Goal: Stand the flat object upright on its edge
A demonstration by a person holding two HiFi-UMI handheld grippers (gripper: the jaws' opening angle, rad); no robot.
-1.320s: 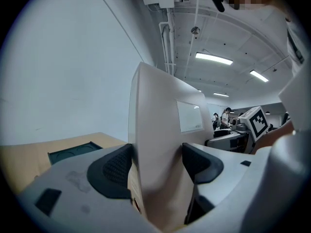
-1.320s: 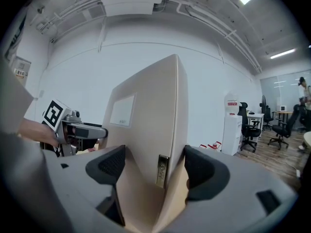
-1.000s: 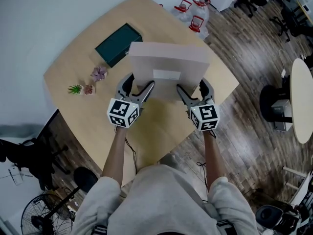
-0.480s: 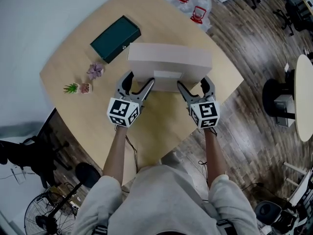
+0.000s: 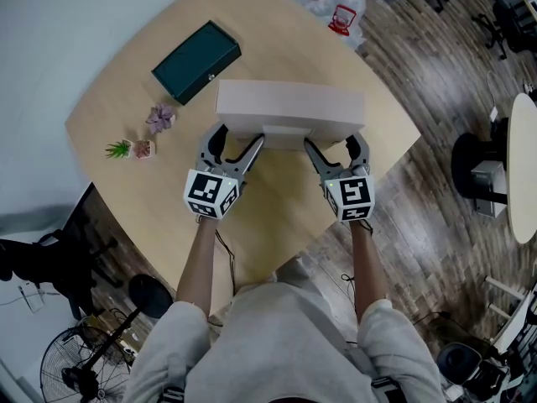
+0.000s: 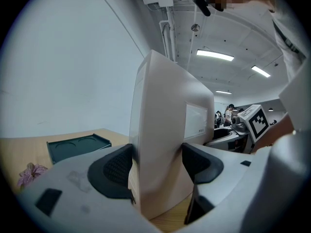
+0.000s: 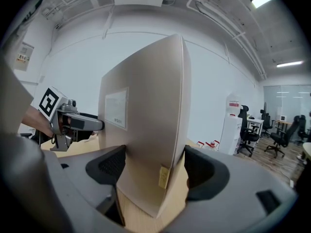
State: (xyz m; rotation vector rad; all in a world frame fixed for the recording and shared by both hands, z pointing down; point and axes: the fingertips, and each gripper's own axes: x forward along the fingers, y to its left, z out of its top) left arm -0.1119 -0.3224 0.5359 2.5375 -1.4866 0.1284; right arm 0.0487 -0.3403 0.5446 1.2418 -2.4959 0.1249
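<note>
A flat beige cardboard box [image 5: 289,112] with a white label stands nearly upright on its long lower edge on the wooden table [image 5: 117,99]. My left gripper [image 5: 239,137] is shut on the box's lower left part, and my right gripper [image 5: 331,143] on its lower right part. In the left gripper view the box [image 6: 165,130] fills the gap, pinched by the left gripper [image 6: 155,164]. The right gripper view shows the box [image 7: 150,115] edge-on in the right gripper [image 7: 153,166], its bottom edge touching the tabletop.
A dark green case [image 5: 195,61] lies behind the box. Two small potted plants [image 5: 161,117] [image 5: 130,149] sit to the left. Water bottles [image 5: 340,19] stand on the floor beyond the table. A round table [image 5: 522,166] is at the right.
The box has tipped further up toward vertical, its face showing narrower from above. Both grippers kept their hold and shifted only slightly.
</note>
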